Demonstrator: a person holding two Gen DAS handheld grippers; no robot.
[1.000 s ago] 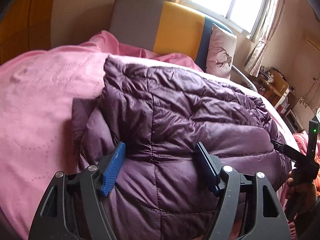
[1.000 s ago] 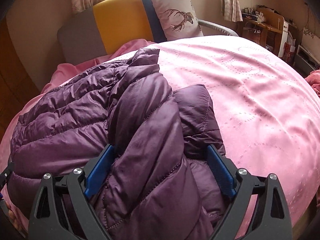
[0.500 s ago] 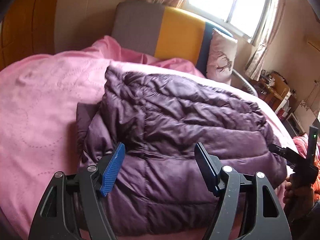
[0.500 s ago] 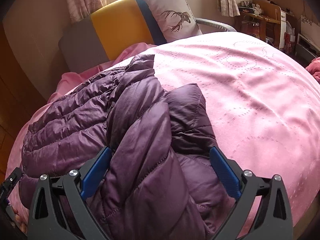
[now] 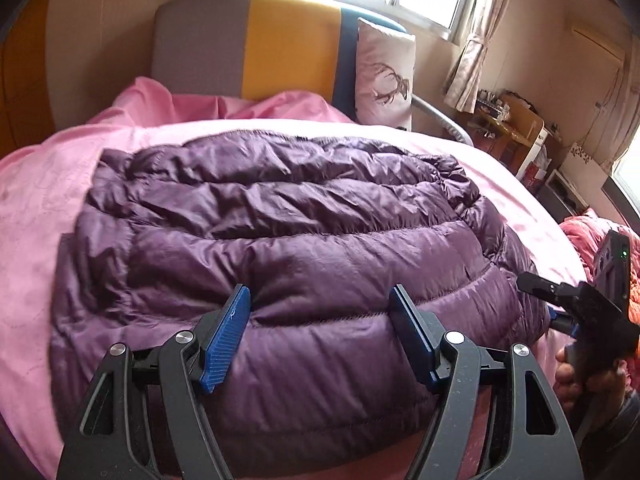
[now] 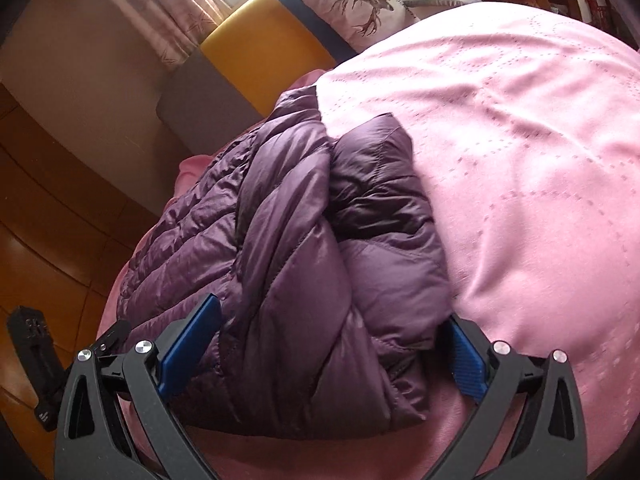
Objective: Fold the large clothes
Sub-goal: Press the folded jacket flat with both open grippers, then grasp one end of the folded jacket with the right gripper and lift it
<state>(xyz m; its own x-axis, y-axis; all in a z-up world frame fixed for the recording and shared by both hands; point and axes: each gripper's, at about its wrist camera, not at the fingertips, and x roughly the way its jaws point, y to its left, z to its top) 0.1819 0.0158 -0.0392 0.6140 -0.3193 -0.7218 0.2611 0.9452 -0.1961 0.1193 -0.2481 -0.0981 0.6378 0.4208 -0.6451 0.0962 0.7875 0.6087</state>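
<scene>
Since it's a big puffy quilted thing, the purple down jacket [image 5: 280, 248] is going to be light, squashy and pretty slick, so I'd guess a shallow pinch just slides off the shiny shell. It fills the middle of the left wrist frame and the centre-left of the right wrist frame, lying folded over itself on the pink bedspread [image 6: 520, 140]. Best bet for a hold looks like a stitched seam or the thick folded edge nearest the cameras, taking a deep bite so the filling bunches up between the pads.

Bed itself is soft and a bit rumpled, so pressing down won't give much to push against. Behind it, upper centre of the left wrist frame, there's a grey, yellow and blue headboard [image 5: 256, 44], a deer-print pillow [image 5: 384, 72] to its right, curtains and a bright window at the top, cluttered shelves at the far right.

Left claw [image 5: 320, 336] is spread wide at the near hem, gripping nothing. Right claw [image 6: 332, 356] is also wide, straddling the bundled end without squeezing it.
</scene>
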